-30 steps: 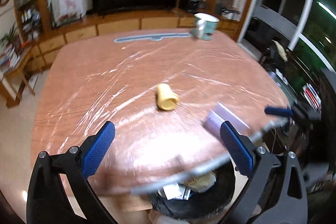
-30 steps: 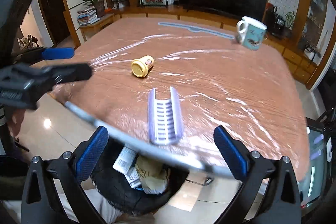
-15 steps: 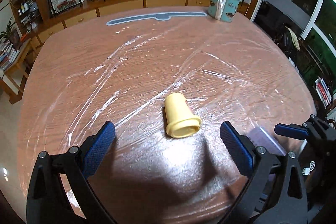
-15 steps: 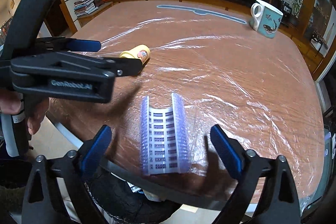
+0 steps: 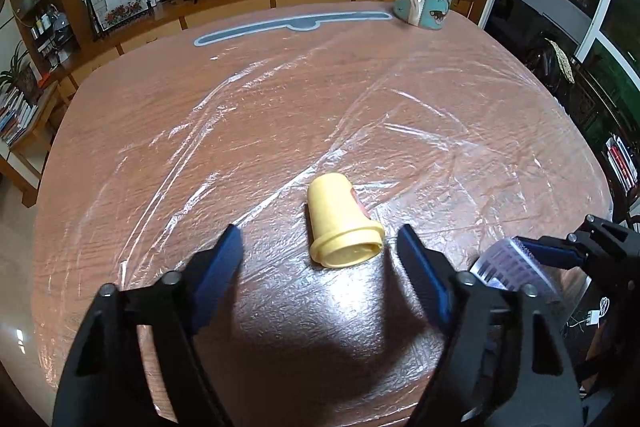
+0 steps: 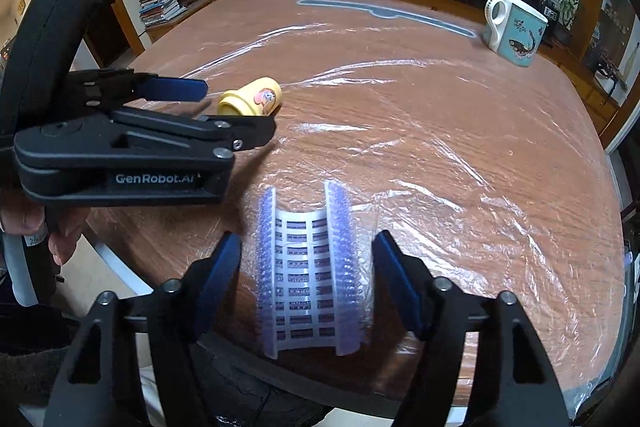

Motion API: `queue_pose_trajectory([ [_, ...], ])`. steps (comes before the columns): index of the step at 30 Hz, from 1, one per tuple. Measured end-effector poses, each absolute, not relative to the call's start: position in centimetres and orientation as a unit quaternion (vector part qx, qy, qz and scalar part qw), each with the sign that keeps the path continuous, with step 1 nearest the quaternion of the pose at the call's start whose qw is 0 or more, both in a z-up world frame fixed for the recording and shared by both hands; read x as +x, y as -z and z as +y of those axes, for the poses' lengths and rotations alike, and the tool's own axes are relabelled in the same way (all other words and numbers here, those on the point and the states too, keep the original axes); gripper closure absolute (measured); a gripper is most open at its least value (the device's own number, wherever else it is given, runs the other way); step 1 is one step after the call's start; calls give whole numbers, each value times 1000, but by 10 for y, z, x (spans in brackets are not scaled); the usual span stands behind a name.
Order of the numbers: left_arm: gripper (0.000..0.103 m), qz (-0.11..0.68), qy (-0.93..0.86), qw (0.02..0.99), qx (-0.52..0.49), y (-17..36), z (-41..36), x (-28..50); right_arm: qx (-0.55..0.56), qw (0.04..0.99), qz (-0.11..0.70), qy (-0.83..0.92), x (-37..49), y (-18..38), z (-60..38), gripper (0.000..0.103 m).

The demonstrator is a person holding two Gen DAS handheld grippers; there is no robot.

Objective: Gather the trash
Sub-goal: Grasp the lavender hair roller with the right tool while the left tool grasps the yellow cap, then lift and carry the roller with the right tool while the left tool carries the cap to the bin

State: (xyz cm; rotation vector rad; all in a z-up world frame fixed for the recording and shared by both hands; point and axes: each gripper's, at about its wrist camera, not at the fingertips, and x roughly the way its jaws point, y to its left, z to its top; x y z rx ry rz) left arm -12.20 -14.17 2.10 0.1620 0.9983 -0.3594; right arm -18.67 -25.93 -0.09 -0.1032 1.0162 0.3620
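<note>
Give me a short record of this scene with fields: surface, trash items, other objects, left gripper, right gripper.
surface: wooden table under clear plastic film
trash items: yellow cup lying on its side; purple plastic tray near the table edge
other objects: mug upright at the far side
left gripper: jaws have just been closing, either side of the yellow cup, pads not touching it
right gripper: jaws have just been closing, either side of the purple plastic tray, small gaps visible

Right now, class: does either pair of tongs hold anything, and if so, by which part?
Nothing is held yet. The left tongs straddle the yellow cup at its rim; the right tongs flank the purple roller. Both have just been closing, gaps remaining.
</note>
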Motion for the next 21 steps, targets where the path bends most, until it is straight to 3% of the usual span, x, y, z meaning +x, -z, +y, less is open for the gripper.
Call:
queue_pose_trajectory([
  [7, 43, 479, 173, 858, 72, -15, -140, -125, -66, 864, 473, -161, -188, 1, -261, 60],
  [8, 44, 478, 173, 858, 72, -15, -139, -125, -63, 864, 472, -163, -187, 1, -263, 60],
  [12, 64, 476, 180, 858, 69, -17, -140, -124, -44, 864, 473, -168, -186, 0, -268, 61],
  [21, 64, 466, 187, 863, 51, -25, -133, -129, -6, 868, 468, -167, -183, -12, -281, 61],
])
